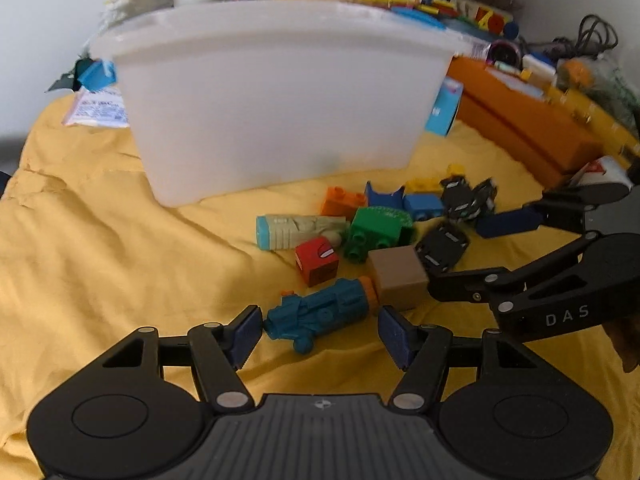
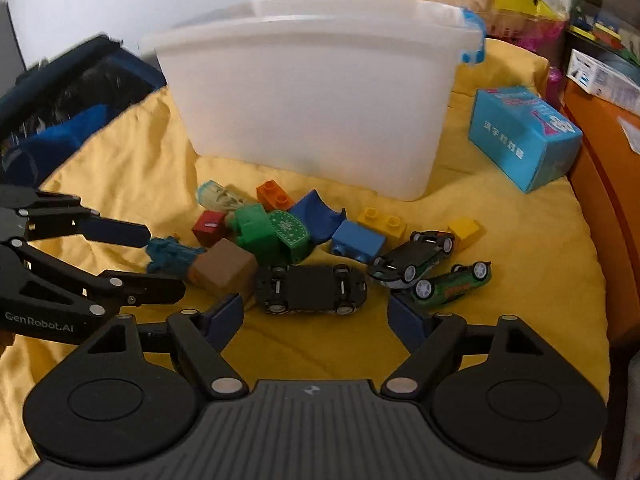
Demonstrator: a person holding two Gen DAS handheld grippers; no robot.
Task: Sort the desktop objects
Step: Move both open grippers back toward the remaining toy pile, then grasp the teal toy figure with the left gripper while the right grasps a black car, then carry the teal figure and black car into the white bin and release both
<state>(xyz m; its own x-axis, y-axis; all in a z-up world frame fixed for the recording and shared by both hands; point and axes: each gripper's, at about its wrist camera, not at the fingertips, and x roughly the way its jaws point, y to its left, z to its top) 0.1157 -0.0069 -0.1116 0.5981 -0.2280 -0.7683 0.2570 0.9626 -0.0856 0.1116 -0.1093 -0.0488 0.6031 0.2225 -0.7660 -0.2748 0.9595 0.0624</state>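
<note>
A pile of small toys lies on a yellow cloth (image 1: 100, 240) in front of a white plastic bin (image 1: 272, 100). My left gripper (image 1: 320, 334) is open, low over the cloth. A teal toy blaster (image 1: 320, 316) lies just past its fingertips, between the two pads, and neither pad presses on it. My right gripper (image 2: 316, 320) is also open. An upside-down black toy car (image 2: 310, 290) lies just ahead between its pads. Each gripper shows in the other's view: the right gripper (image 1: 472, 252) around the black car (image 1: 442, 248), the left gripper (image 2: 160, 260) around the teal blaster (image 2: 168, 256).
Around the two toys lie a brown cube (image 1: 398, 276), a red cube (image 1: 318, 260), a green brick (image 1: 376, 232), blue, orange and yellow bricks, and two more toy cars (image 2: 412, 264). A blue box (image 2: 524, 136) sits right of the bin. An orange cabinet (image 1: 520, 120) borders the right side.
</note>
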